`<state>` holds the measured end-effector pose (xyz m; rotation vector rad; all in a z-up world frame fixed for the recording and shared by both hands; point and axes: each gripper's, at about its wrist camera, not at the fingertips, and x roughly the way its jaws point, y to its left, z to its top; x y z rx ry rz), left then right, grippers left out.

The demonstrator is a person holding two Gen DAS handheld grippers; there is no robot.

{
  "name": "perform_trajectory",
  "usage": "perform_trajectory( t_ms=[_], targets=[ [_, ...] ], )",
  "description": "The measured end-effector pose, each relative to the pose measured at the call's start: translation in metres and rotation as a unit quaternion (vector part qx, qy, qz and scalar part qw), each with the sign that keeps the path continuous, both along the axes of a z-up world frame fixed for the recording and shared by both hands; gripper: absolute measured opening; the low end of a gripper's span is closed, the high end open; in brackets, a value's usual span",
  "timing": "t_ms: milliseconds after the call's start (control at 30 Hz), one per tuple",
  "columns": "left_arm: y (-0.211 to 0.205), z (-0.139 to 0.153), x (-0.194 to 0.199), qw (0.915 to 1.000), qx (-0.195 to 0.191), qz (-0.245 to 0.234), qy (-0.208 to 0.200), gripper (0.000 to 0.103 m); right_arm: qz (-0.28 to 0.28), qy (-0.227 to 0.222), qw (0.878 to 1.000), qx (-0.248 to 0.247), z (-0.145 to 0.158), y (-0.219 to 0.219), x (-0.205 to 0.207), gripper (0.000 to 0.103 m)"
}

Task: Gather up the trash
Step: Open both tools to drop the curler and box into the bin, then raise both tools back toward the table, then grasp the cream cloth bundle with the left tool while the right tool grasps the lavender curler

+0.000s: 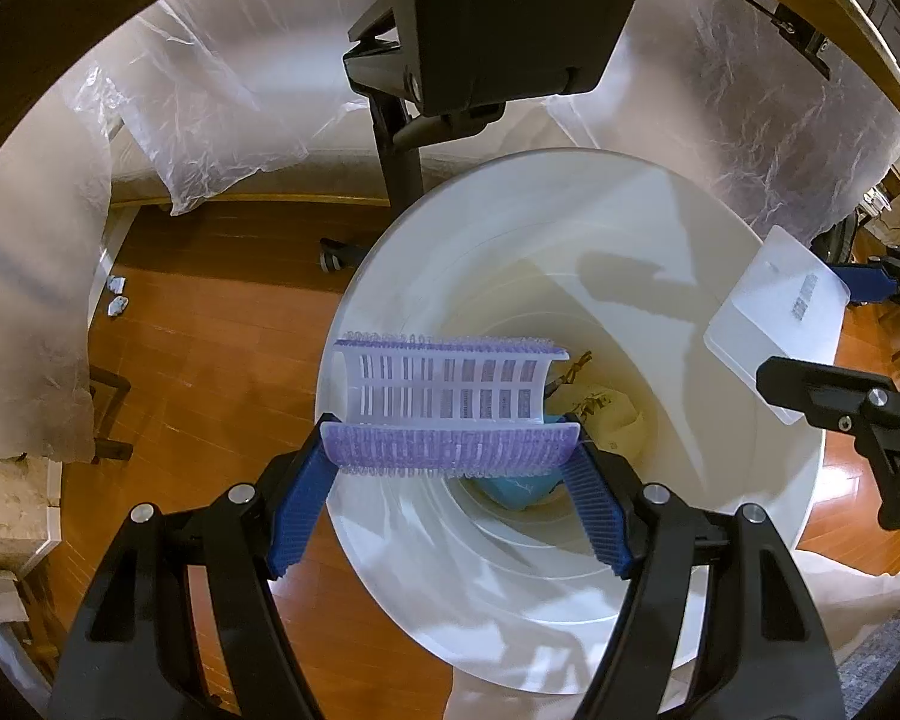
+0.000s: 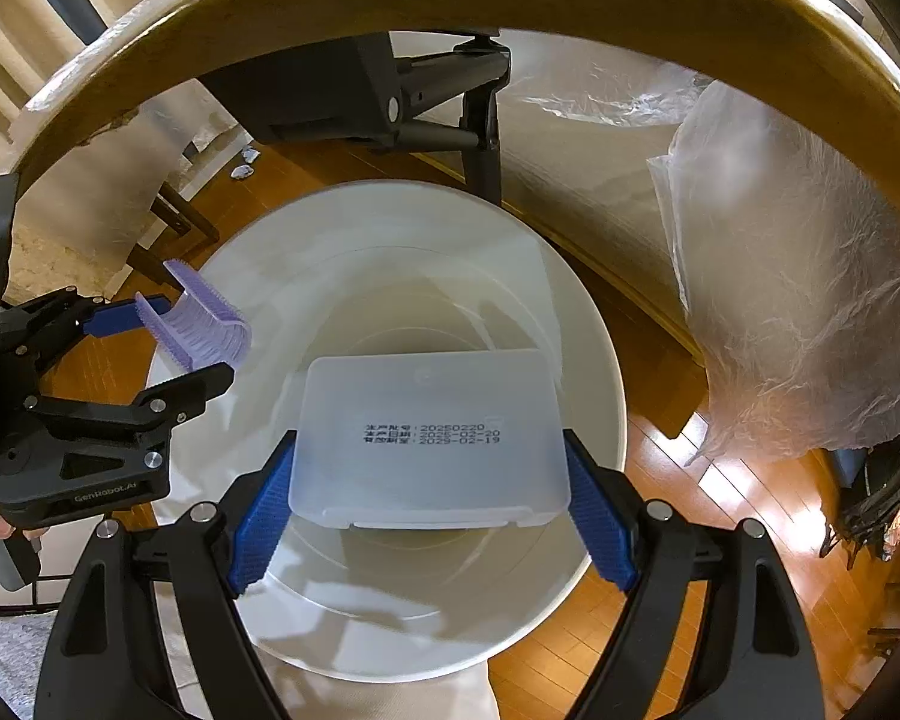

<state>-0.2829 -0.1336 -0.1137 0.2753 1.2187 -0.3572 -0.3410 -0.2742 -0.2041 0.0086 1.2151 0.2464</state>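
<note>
The left tongs are gripping a purple bristled roller above the white bin. The right tongs, spread wide, are clamping a translucent plastic case over the same bin's mouth.

A curved purple bristled piece and a frosted plastic box hang mid-frame above the white bin.

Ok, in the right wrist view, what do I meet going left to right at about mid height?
Left gripper holding the purple bristled curved piece → white bin with the right gripper clamping the translucent plastic box above it → wood floor → clear plastic sheeting.
</note>
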Motion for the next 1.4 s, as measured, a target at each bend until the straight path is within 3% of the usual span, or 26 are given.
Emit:
perform_trajectory(
  t_ms=[67, 100, 167, 233, 333, 500, 600, 633, 700, 800, 1000, 1200, 1300, 1400],
  targets=[
    [0.000, 0.002, -0.001, 0.9999, -0.013, -0.003, -0.003, 0.074, -0.002, 0.001, 1.000, 0.000, -0.001, -0.001, 0.000, 0.081],
    [0.001, 0.002, 0.000, 0.9998, -0.017, -0.004, -0.005, 0.085, -0.003, 0.001, 1.000, 0.001, -0.001, -0.002, 0.001, 0.081],
    [0.000, 0.005, -0.002, 0.9997, -0.017, -0.007, -0.016, 0.096, -0.011, -0.001, 1.000, 0.001, 0.000, -0.005, 0.001, 0.081],
    [0.000, 0.009, -0.005, 0.9995, -0.015, -0.009, -0.027, 0.096, -0.018, -0.006, 1.000, -0.004, 0.002, -0.009, -0.001, 0.088],
    [0.002, 0.018, -0.010, 0.9993, -0.007, -0.010, -0.034, 0.096, -0.026, -0.018, 0.999, 0.001, 0.013, -0.016, -0.008, 0.090],
    [0.013, 0.073, -0.030, 0.9959, -0.051, -0.022, -0.072, 0.096, -0.014, -0.081, 0.996, 0.039, 0.078, -0.025, -0.034, 0.090],
    [0.026, 0.134, -0.040, 0.9863, -0.096, -0.027, -0.132, 0.096, 0.010, -0.155, 0.987, 0.043, 0.130, -0.021, -0.044, 0.091],
    [0.030, 0.156, -0.040, 0.9810, -0.101, -0.024, -0.164, 0.096, 0.014, -0.189, 0.981, 0.041, 0.149, -0.018, -0.044, 0.096],
    [0.041, 0.195, -0.035, 0.9656, -0.099, 0.002, -0.241, 0.102, 0.013, -0.235, 0.971, 0.042, 0.173, -0.014, -0.037, 0.099],
    [0.058, 0.222, -0.014, 0.9459, -0.097, 0.057, -0.304, 0.102, 0.006, -0.266, 0.963, 0.050, 0.196, -0.008, -0.005, 0.099],
    [0.065, 0.215, 0.051, 0.9539, -0.096, 0.096, -0.268, 0.102, -0.003, -0.277, 0.960, 0.045, 0.213, 0.006, 0.083, 0.099],
    [0.056, 0.182, 0.115, 0.9691, -0.058, 0.062, -0.232, 0.102, 0.002, -0.230, 0.972, 0.038, 0.206, 0.020, 0.180, 0.099],
    [0.050, 0.165, 0.133, 0.9787, -0.042, 0.033, -0.198, 0.102, 0.008, -0.211, 0.977, 0.023, 0.194, 0.033, 0.213, 0.099],
    [0.044, 0.149, 0.152, 0.9829, -0.020, 0.010, -0.183, 0.102, 0.020, -0.197, 0.980, 0.007, 0.181, 0.047, 0.243, 0.099]
  ],
)
